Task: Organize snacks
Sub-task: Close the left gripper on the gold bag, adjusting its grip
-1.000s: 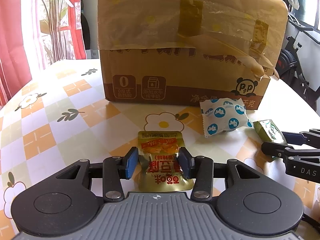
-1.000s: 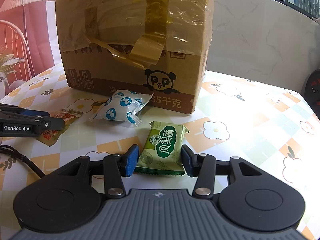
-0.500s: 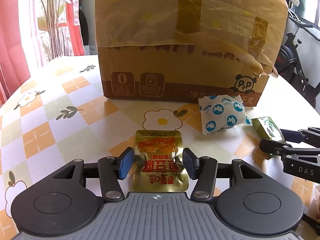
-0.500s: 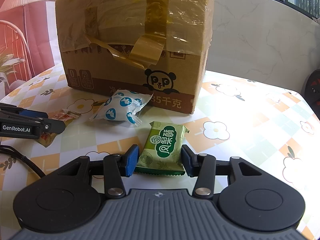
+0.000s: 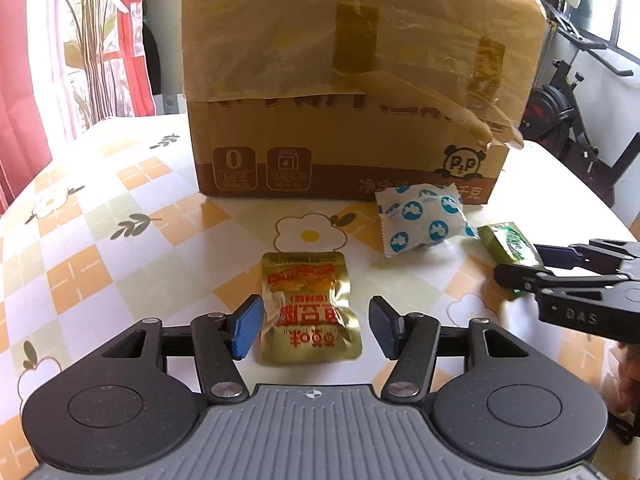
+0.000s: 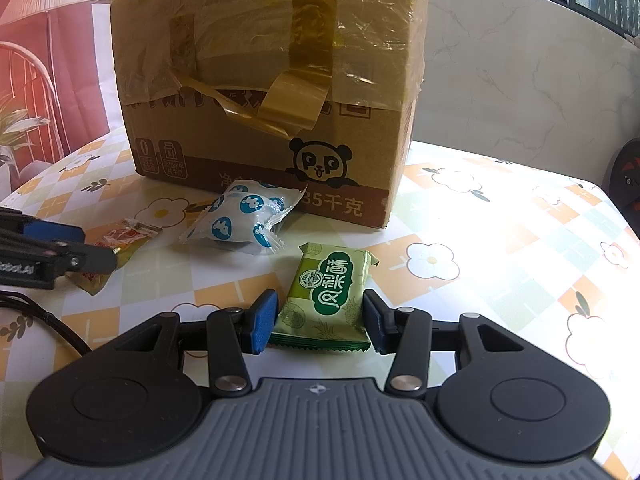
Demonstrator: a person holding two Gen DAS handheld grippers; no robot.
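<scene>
A gold snack packet (image 5: 308, 308) with red print lies flat on the table between the fingers of my left gripper (image 5: 316, 326), which is open and clear of it on both sides. A green snack packet (image 6: 326, 298) lies between the fingers of my right gripper (image 6: 320, 322); the blue pads stand right at its edges, and it rests on the table. A white packet with blue dots (image 5: 422, 218) lies in front of the cardboard box (image 5: 352, 92); it also shows in the right wrist view (image 6: 240, 220).
The taped cardboard box (image 6: 272, 80) stands at the back of the flower-patterned table (image 5: 100, 240). The right gripper's body (image 5: 580, 284) reaches in from the right in the left wrist view. An exercise bike (image 5: 568, 120) stands beyond the table's right edge.
My left gripper has opened, let go of the gold packet and drawn back a little. The right gripper holds the same pose around the green packet.
</scene>
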